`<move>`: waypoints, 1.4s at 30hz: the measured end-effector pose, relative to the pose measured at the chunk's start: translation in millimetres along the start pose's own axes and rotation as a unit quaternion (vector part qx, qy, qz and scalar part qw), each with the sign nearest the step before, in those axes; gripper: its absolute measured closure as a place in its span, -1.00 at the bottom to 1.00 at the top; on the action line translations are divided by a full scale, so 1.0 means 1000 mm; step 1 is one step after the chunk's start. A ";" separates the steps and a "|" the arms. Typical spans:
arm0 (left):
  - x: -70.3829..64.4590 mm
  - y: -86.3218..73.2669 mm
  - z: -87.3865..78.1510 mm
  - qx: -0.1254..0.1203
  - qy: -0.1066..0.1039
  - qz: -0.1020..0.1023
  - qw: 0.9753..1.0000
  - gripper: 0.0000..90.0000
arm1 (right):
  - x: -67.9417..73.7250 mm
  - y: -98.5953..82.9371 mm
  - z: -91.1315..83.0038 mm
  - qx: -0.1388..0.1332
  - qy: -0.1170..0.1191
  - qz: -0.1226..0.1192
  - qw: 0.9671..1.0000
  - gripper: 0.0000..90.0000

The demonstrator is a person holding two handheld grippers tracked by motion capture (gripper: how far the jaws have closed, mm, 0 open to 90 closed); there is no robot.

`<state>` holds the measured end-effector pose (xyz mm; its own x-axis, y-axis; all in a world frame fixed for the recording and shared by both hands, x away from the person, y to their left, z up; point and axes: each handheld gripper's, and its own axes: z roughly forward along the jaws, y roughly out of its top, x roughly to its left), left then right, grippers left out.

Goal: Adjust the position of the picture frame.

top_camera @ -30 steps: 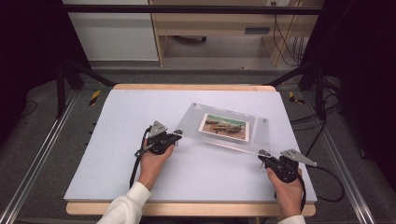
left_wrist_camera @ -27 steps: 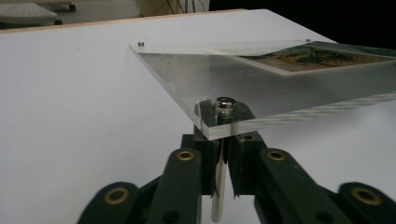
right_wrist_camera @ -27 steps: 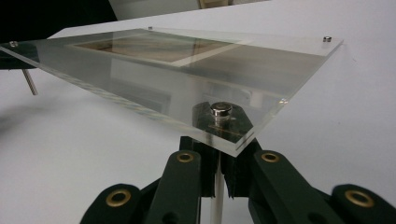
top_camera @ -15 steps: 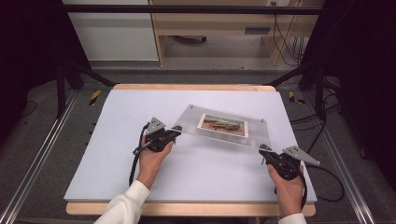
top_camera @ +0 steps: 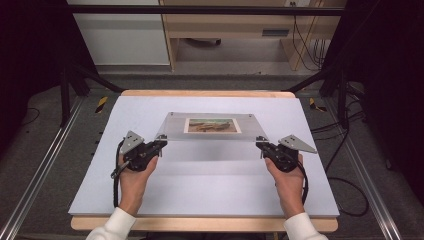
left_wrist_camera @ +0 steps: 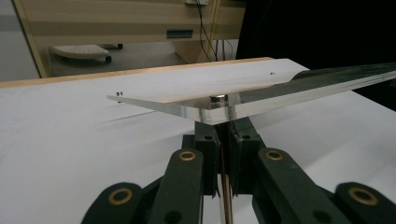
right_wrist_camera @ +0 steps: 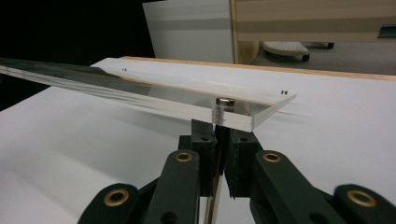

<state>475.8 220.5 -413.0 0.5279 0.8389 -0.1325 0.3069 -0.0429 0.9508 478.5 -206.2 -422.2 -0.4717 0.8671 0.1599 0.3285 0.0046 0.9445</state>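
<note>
A clear acrylic photo frame (top_camera: pixel 212 128), w/ a landscape print (top_camera: pixel 212 125) inside, is held off the white table (top_camera: pixel 210 185) at approx. table centre, its shadow cast below. Its near-left corner, at 9 o'clock of the frame, is clamped by the left gripper (top_camera: pixel 159 143); jaws are seen pressed narrow on the corner under a metal stud (left_wrist_camera: pixel 216 98) in the left gripper view. The near-right corner, at 3 o'clock, is pinched likewise by the right gripper (top_camera: pixel 262 144), jaws nearly shut beneath a stud (right_wrist_camera: pixel 224 101). Frame is kept roughly level, far edge toward 12 o'clock.
</note>
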 end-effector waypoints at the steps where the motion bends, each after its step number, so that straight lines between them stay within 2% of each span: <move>1: 0.002 -0.001 -0.002 -0.001 0.003 0.000 1.000 0.84 | 0.002 0.001 0.003 0.001 0.001 -0.001 1.000 0.86; 5: 0.008 -0.004 -0.002 -0.004 0.006 -0.003 1.000 0.84 | 0.006 0.001 0.012 0.002 0.003 -0.005 1.000 0.86; 11: 0.012 -0.014 0.004 0.001 0.009 -0.011 1.000 0.84 | 0.009 -0.004 0.014 0.008 -0.007 -0.010 1.000 0.85; 15: 0.015 -0.016 0.005 -0.001 0.010 -0.011 1.000 0.84 | 0.011 -0.006 0.015 0.011 -0.005 -0.008 1.000 0.85; 25: 0.019 -0.021 0.008 -0.007 0.005 -0.014 1.000 0.84 | 0.013 -0.009 0.015 0.012 -0.008 -0.006 1.000 0.85; 30: 0.018 -0.024 0.008 -0.003 0.003 -0.012 1.000 0.84 | 0.012 -0.011 0.014 0.013 -0.011 -0.005 1.000 0.85; 34: 0.017 -0.027 0.006 0.010 0.003 -0.015 1.000 0.85 | 0.013 -0.015 0.013 0.022 -0.009 -0.007 1.000 0.85; 38: 0.015 -0.037 0.003 0.036 0.002 -0.015 0.999 0.86 | 0.013 -0.024 0.012 0.041 -0.005 -0.003 0.999 0.86; 39: 0.015 -0.041 0.003 0.050 0.000 -0.018 0.999 0.87 | 0.013 -0.031 0.012 0.057 -0.005 -0.005 0.998 0.87; 40: 0.015 -0.041 0.003 0.050 0.000 -0.018 0.999 0.87 | 0.013 -0.031 0.012 0.057 -0.005 -0.005 0.998 0.87; 41: 0.014 -0.041 0.003 0.061 0.003 -0.011 0.998 0.87 | 0.013 -0.035 0.012 0.068 -0.002 -0.002 0.998 0.87; 42: 0.014 -0.041 0.003 0.061 0.003 -0.011 0.998 0.87 | 0.013 -0.035 0.012 0.068 -0.002 -0.002 0.998 0.87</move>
<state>473.1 232.5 -455.2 0.5149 0.8440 -0.1503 0.4117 -0.0897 0.9069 470.6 -189.1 -456.1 -0.4705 0.8686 0.1556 0.4356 0.0752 0.8970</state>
